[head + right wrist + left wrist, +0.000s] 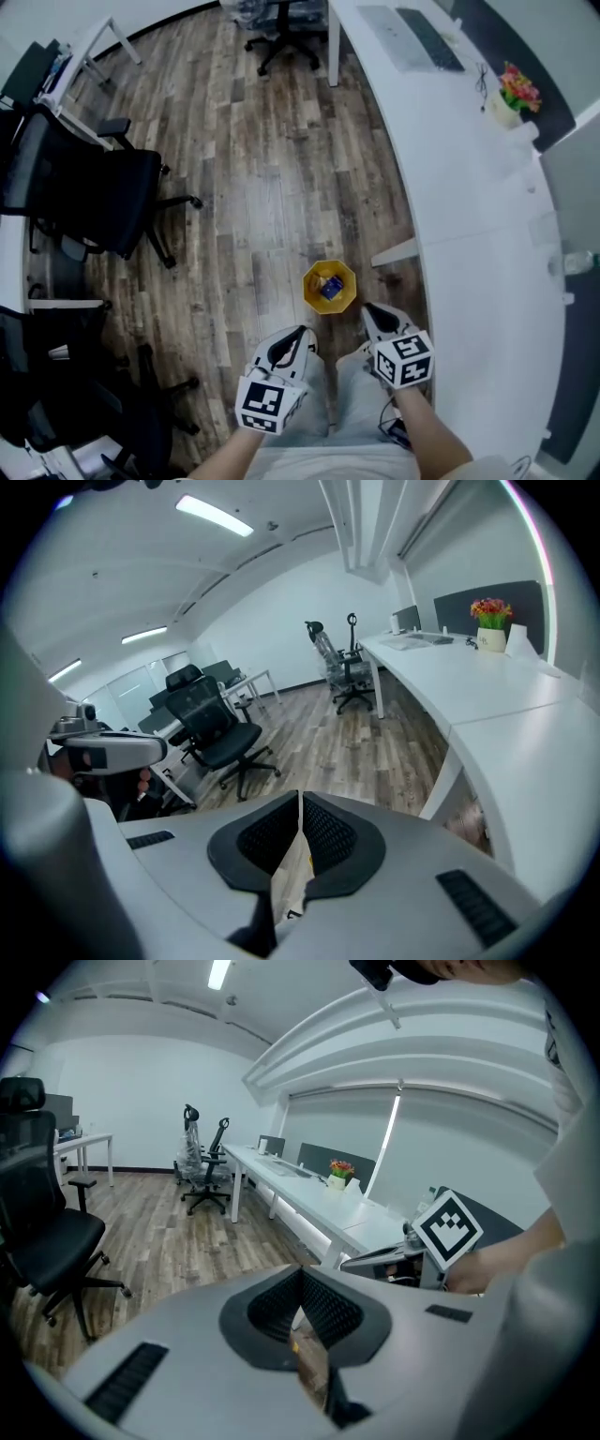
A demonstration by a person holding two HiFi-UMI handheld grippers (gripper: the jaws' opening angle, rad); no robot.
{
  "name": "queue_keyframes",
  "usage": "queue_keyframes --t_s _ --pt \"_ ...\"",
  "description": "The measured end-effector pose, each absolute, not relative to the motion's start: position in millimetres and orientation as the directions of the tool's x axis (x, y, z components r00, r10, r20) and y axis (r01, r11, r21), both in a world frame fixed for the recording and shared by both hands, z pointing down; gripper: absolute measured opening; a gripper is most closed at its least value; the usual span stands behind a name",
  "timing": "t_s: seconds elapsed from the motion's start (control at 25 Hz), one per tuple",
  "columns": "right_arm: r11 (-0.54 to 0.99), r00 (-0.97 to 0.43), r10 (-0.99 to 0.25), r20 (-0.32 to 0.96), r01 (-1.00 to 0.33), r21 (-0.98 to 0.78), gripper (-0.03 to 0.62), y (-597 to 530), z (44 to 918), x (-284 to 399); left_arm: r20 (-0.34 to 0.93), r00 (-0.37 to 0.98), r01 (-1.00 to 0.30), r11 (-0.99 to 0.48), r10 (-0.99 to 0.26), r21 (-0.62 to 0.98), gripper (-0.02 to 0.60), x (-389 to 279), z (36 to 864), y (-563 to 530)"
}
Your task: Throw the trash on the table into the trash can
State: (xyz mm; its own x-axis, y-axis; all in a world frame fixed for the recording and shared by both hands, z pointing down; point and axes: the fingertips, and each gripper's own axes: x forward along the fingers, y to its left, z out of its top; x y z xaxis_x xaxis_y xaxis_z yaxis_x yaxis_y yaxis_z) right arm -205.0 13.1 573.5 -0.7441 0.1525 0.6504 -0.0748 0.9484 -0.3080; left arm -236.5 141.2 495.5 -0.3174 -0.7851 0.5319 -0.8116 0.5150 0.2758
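**Head view.** A yellow, six-sided trash can (308, 289) is seen from above on a floor (262, 187) of grey-brown wood-grain planks. A blue piece of trash (330, 290) lies in it beside something orange-brown too small to be made out. The left gripper (302, 334) and the right gripper (372, 312) are held just short of the can, one on each side. Each carries a cube printed with black-and-white square markers, the left cube (262, 403) and the right cube (403, 360). A smooth white curved desk (469, 206) runs along the right. A dark keyboard (428, 39) and a pale pot of red and yellow flowers (507, 106) are set on it. A black mesh office chair (94, 187) is placed at the left.

**Left gripper view.** The dark, ribbed left pads (328, 1312) are pressed together at their tips. Nothing is seen clamped between them. Only a brown sliver of floor with a yellow speck is visible through the slit below.

**Right gripper view.** The ribbed right pads (328, 836) are likewise brought together at the tips. A pale wedge is visible in the gap beneath. It cannot be told whether this is floor or a scrap.
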Motion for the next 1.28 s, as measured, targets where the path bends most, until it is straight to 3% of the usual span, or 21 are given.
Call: queue_keyframes --t_s 0.56,1.28 --pt "0.944 -0.832 0.185 0.523 0.003 -0.330 0.037 45.1 428.5 -164.6 0.442 -0.254 -0.890 0.387 -0.860 0.241 0.000 -200.8 394.1 122.8" --pt "0.904 -0.914 0.192 0.356 0.023 -0.428 0.034 44.0 349.0 -130.5 0.376 -0.240 -0.921 0.333 -0.895 0.205 0.000 -180.7 346.5 107.4"
